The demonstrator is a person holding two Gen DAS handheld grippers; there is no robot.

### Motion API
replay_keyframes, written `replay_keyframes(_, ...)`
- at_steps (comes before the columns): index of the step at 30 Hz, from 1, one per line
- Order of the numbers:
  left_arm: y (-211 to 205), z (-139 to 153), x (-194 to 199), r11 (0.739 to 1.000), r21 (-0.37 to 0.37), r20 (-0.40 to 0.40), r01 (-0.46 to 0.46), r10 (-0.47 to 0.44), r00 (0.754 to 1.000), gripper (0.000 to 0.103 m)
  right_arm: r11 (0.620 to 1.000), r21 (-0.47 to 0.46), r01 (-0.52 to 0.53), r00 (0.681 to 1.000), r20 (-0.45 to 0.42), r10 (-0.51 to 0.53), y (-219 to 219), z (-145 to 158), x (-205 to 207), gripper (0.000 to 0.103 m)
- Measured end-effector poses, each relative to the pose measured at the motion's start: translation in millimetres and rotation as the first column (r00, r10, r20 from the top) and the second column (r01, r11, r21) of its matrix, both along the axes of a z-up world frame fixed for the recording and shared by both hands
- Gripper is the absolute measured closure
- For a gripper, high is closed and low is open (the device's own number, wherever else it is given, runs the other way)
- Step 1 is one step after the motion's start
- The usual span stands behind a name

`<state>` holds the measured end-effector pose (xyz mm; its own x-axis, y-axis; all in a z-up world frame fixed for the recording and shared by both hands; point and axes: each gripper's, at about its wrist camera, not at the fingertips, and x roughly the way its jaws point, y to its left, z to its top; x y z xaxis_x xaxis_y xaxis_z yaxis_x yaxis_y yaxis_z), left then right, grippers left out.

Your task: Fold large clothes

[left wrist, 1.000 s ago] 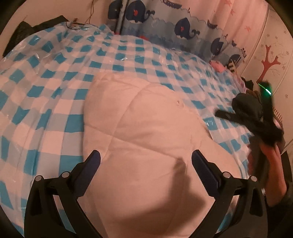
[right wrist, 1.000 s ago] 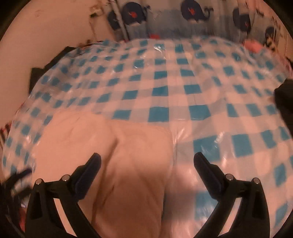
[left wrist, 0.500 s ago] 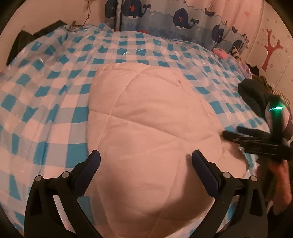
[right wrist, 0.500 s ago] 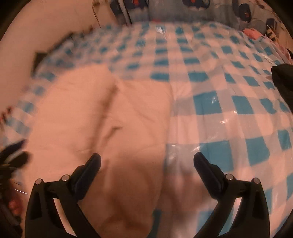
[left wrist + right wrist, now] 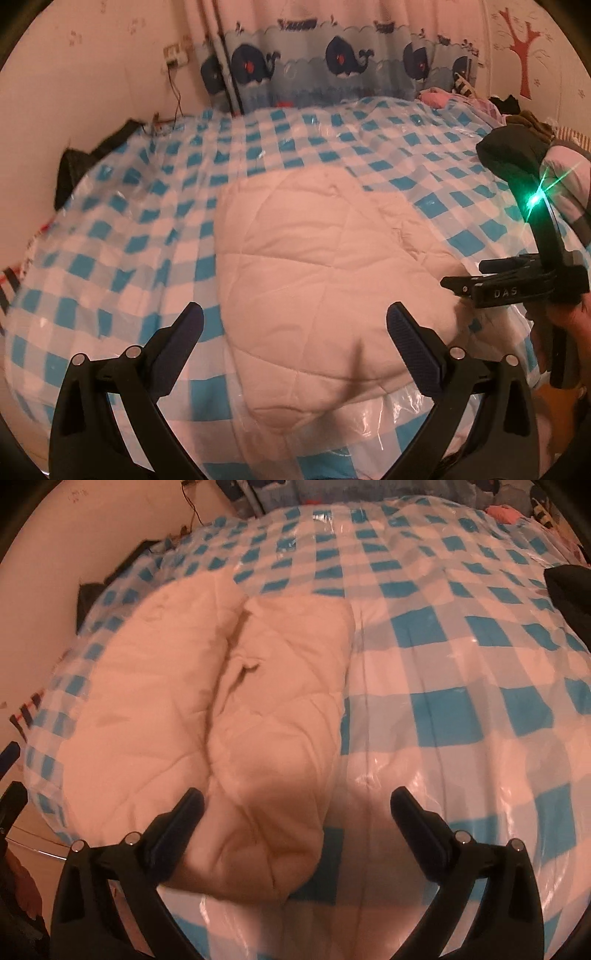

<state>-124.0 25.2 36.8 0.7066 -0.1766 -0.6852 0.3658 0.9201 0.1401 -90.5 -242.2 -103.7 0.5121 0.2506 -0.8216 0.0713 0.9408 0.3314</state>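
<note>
Bed [image 5: 155, 236]: covered in a blue-and-white checked sheet under clear, glossy plastic film. The plastic wrinkles and catches the light near the front edge.

Garment: a large pale quilted piece [image 5: 317, 266], cream to pinkish under the warm light, lies folded in a thick bundle on the bed, toward the near edge. In the right wrist view the same quilted piece [image 5: 229, 716] shows two padded lobes side by side with a deep crease between them; its rounded near end sits just beyond the fingers.

Left hand-held gripper [image 5: 295, 332]: fingers wide apart, nothing between them. It hovers above the near end of the bundle, which fills the gap in the view (contact cannot be told).

Right hand-held gripper [image 5: 297, 810]: fingers likewise spread, holding nothing. Its left finger lines up over the garment's near end, the right finger over bare checked sheet. In the left wrist view this right hand-held gripper [image 5: 461, 284] appears side-on at the bundle's right edge, tips just beside the fabric, with a green light [image 5: 533, 201] glowing on its upright part and a hand [image 5: 569, 325] on the grip.

Background: a curtain with whale print [image 5: 332, 70] behind the bed, a dark heap of clothing [image 5: 513, 151] at the far right, and a dark bag [image 5: 85, 162] by the left wall.
</note>
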Motion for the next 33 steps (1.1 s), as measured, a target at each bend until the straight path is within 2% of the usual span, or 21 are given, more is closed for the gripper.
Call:
replay_keyframes(5,-8,9,-18,0.999,0.034,0.048,0.017,-0.018,0.999,0.008,1.0,0.022,-0.006,0.999,-0.053,0.007,2,-22,-3,0.005)
replay_keyframes(7,-10,12,-23,0.999,0.047,0.065,0.027,-0.03,0.997,0.008,1.0,0.028,-0.006,0.998,-0.057,0.008,1,-21,-3,0.005)
replay_keyframes(9,-11,15,-26,0.998,0.057,0.084,0.033,-0.037,0.996,0.008,1.0,0.01,-0.009,0.999,-0.051,0.01,1,-15,-3,0.005)
replay_keyframes(13,-9,18,-25,0.998,0.051,0.108,0.042,-0.048,0.993,0.008,1.0,0.006,0.018,0.999,0.032,-0.018,-2,16,-11,0.005)
replay_keyframes(17,-9,18,-21,0.998,0.041,0.114,0.047,-0.052,0.992,0.008,1.0,-0.018,0.015,0.997,0.077,-0.013,6,27,-8,0.005)
replay_keyframes(20,-9,17,-18,0.998,0.035,0.117,0.053,-0.057,0.991,0.008,0.998,-0.054,-0.031,0.999,0.015,0.032,19,5,-1,0.005)
replay_keyframes(23,-8,16,-16,0.998,0.042,0.117,0.052,-0.056,0.992,0.008,1.0,-0.005,-0.031,0.999,-0.019,0.031,16,-10,-1,0.005)
replay_keyframes(28,-10,9,-8,0.997,0.067,0.124,0.046,-0.054,0.991,0.008,1.0,-0.012,0.016,0.998,0.053,-0.015,0,20,7,0.005)
replay_keyframes(33,-6,-1,6,0.998,0.054,0.1,0.036,-0.042,0.994,0.008,0.999,-0.034,0.04,0.993,0.113,-0.036,0,50,54,0.005)
